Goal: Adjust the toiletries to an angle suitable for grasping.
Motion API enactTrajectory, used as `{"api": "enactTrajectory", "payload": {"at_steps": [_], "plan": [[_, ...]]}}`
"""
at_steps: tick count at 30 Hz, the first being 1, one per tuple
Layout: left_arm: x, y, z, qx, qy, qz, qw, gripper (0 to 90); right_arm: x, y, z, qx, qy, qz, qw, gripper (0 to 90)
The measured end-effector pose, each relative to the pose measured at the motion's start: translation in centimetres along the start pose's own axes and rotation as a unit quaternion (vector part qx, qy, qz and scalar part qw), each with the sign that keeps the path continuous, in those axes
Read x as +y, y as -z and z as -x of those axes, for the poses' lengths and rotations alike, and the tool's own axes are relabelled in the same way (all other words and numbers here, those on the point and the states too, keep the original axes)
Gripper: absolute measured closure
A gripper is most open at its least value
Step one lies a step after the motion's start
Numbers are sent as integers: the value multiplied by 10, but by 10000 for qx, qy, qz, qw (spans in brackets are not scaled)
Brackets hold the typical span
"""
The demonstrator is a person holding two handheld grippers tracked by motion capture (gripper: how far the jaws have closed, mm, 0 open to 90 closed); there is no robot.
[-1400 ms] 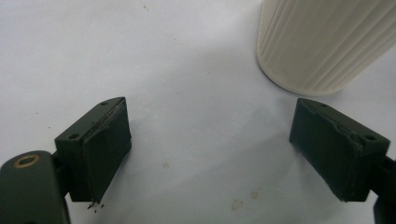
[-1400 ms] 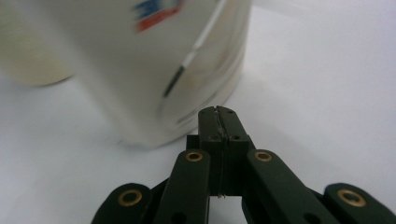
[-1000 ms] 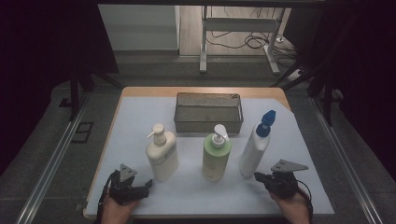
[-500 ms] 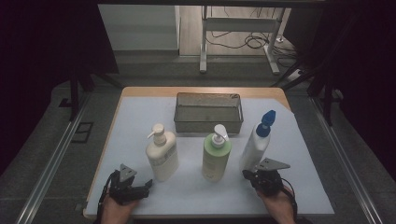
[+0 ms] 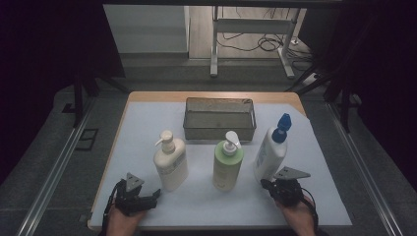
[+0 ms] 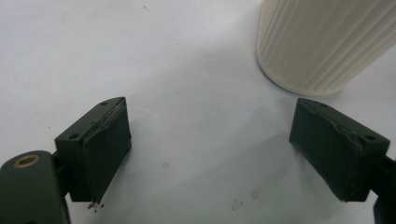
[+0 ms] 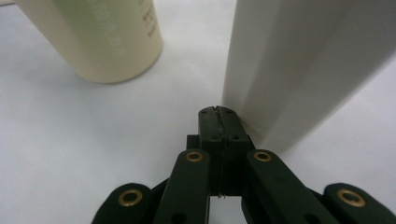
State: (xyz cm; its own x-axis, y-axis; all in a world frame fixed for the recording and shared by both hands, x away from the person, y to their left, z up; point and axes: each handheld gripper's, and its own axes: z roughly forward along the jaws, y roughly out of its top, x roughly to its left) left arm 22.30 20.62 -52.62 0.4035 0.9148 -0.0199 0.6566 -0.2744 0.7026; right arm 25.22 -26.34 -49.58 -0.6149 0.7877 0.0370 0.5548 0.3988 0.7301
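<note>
Three bottles stand in a row on the white mat: a cream pump bottle (image 5: pixel 170 162), a green pump bottle (image 5: pixel 228 163) and a white bottle with a blue cap (image 5: pixel 271 150). My left gripper (image 5: pixel 153 195) rests at the front left, just short of the cream bottle's ribbed base (image 6: pixel 317 42), jaws wide open with bare mat between them (image 6: pixel 210 144). My right gripper (image 5: pixel 265 184) sits at the front right, jaws pressed together with nothing between them, tips (image 7: pixel 218 112) right at the foot of the white bottle (image 7: pixel 299 65). The green bottle (image 7: pixel 100 37) stands to their left.
A grey metal mesh basket (image 5: pixel 220 129) stands behind the bottles at mid-table. The wooden table edge (image 5: pixel 211 96) runs along the back. Dark floor and metal rails flank both sides.
My right gripper has moved leftward along the front of the mat, up to the base of the white bottle. The left gripper and all bottles have stayed put.
</note>
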Motion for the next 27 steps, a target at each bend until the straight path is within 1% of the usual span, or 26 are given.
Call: {"api": "enactTrajectory", "payload": {"at_steps": [2,3,13,24,27], "plan": [[0,0,0,-3,1,-1,10000,125,-2,2,5,-46,-11,-20,10000,899],[0,0,0,-4,2,-1,10000,125,-2,2,5,-46,-11,-20,10000,899],[0,0,0,-4,2,0,10000,124,-7,7,21,-192,-128,-50,9997,899],[0,0,0,-4,2,-3,10000,124,-9,5,39,-343,-260,-103,9990,898],[0,0,0,-4,2,-4,10000,124,-10,5,41,-323,-287,-93,9990,895]]}}
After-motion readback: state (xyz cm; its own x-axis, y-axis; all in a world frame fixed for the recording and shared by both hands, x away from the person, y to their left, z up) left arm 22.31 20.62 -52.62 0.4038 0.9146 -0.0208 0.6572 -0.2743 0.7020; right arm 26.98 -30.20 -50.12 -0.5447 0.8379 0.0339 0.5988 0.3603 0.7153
